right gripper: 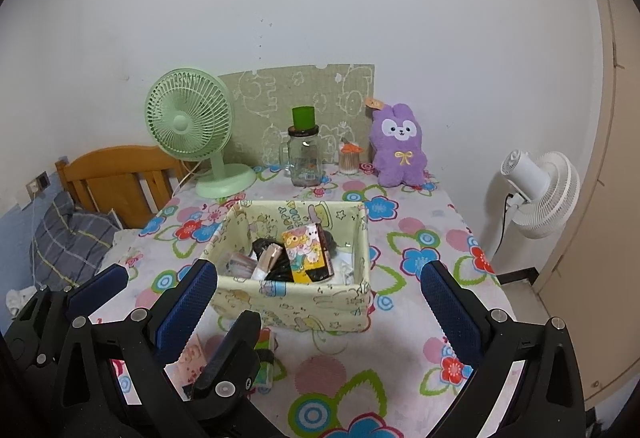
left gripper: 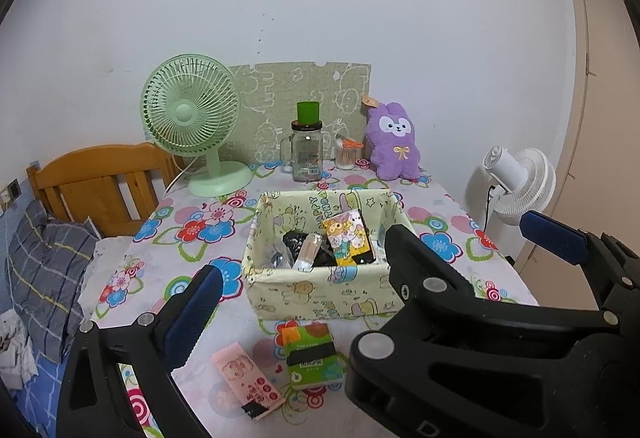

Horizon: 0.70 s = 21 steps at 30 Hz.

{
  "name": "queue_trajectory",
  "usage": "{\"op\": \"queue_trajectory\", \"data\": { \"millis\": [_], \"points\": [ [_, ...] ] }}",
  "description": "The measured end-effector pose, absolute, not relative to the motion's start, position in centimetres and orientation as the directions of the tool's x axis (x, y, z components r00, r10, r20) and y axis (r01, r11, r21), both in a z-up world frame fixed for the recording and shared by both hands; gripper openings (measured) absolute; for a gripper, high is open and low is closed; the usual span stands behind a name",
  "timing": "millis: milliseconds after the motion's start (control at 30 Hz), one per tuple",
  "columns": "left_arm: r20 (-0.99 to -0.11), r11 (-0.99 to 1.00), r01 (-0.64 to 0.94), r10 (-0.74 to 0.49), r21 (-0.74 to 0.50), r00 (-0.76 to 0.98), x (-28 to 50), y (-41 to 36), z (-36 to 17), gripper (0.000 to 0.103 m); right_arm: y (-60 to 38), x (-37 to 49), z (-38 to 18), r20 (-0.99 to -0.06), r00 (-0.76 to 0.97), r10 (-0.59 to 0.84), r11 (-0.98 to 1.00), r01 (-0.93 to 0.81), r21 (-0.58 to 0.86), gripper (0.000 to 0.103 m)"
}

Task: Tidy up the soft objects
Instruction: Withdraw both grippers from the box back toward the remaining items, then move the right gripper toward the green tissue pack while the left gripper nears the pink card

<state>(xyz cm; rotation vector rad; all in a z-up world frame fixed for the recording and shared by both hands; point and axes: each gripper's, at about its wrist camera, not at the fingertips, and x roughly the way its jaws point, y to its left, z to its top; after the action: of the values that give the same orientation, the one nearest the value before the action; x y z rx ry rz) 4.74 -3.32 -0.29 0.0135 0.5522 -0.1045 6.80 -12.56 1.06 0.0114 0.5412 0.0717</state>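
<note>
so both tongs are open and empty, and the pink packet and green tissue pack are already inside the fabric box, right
Not quite. The left wrist view shows the pink packet and green tissue pack lying on the tablecloth in front of the fabric box, not inside it. Left tongs and right tongs are open and empty.

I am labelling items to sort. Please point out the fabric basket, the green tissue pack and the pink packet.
fabric basket (left gripper: pixel 320 294), left wrist view, on its front wall.
green tissue pack (left gripper: pixel 312 354), left wrist view, on its top face.
pink packet (left gripper: pixel 244 378), left wrist view, on its middle.
</note>
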Motion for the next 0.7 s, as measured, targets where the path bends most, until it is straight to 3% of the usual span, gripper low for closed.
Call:
{"op": "queue_trajectory", "data": {
  "millis": [700],
  "points": [
    [-0.558, 0.996, 0.094, -0.08, -0.004, 0.826, 2.7, -1.9, -3.8, 0.102, -11.3, 4.5, -2.7, -0.544, 0.833, 0.103, 0.995, -0.089, 0.053, 0.103]
  ]
}}
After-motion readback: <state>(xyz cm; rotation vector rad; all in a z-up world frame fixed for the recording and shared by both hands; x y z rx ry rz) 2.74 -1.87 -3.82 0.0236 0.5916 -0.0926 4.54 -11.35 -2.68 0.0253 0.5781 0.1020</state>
